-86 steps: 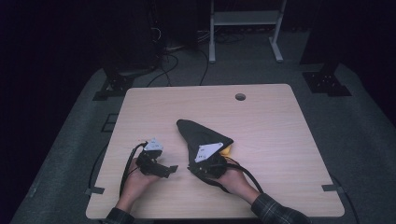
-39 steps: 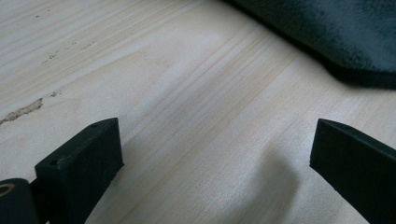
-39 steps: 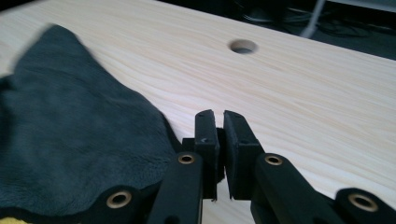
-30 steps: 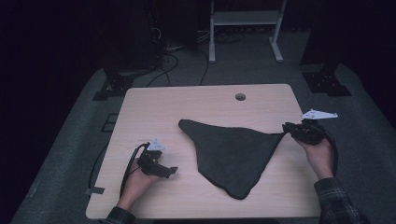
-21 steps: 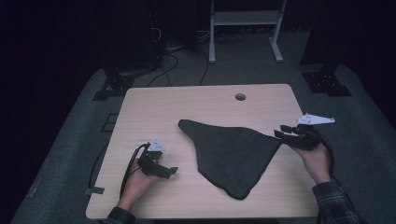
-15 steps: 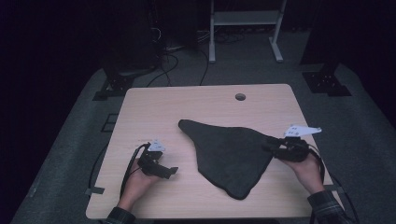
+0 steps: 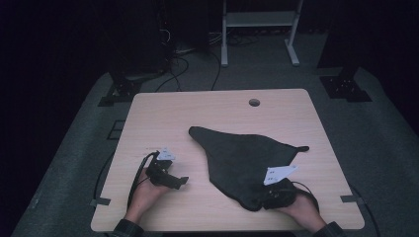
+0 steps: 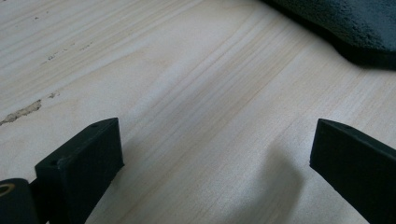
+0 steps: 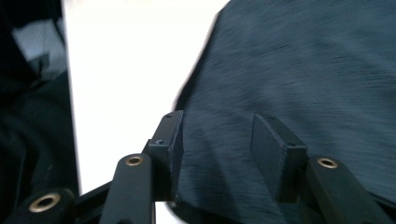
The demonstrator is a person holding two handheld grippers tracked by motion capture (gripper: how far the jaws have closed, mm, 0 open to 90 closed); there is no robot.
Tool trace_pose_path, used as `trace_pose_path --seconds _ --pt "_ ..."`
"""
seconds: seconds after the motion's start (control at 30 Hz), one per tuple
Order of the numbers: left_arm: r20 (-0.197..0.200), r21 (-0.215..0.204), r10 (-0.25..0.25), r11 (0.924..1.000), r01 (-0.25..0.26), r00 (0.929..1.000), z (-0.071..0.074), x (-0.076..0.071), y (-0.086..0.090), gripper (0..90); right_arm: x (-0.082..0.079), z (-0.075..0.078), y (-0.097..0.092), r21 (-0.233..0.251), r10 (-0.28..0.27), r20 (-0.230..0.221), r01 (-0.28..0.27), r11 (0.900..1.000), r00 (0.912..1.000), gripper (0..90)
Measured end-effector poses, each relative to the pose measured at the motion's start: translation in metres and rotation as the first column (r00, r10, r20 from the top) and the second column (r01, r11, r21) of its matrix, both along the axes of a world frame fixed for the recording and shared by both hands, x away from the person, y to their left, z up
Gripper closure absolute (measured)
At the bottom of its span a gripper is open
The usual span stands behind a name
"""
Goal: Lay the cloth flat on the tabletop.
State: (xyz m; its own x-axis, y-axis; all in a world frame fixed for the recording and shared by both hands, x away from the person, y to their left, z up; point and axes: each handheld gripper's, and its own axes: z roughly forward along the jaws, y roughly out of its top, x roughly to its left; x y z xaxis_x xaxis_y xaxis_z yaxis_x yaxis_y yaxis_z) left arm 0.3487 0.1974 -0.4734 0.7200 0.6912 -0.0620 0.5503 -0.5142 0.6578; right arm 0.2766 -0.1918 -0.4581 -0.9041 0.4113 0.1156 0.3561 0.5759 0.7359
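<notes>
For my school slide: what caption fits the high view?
Right gripper open over the dark cloth's near corner; left gripper open on the table.

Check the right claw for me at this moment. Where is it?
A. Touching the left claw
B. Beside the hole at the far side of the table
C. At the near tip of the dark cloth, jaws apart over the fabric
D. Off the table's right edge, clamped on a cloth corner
C: the right claw sits at the near tip of the dark cloth, and the right gripper view shows its jaws parted above the fabric, not pinching it.
</notes>
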Motion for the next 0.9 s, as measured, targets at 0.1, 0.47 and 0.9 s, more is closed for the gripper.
trace_pose_path --seconds 0.1,0.47,0.9 --pt "-0.001 -0.002 0.002 1.0 -0.002 1.0 0.0 0.0 0.0 1.3 -0.006 -0.006 0.012 -0.047 0.052 0.003 -0.052 0.9975 0.9986 50.6" --pt "-0.002 -0.001 0.0 1.0 0.0 1.0 0.0 0.0 0.0 1.3 0.0 -0.01 0.004 -0.127 0.015 0.015 -0.013 0.9918 0.9998 80.4" --pt "-0.002 0.0 -0.015 0.9999 0.015 0.9999 0.0 0.0 -0.006 1.5 0.039 0.013 -0.061 -0.013 -0.256 0.099 0.258 0.966 0.9616 87.4"
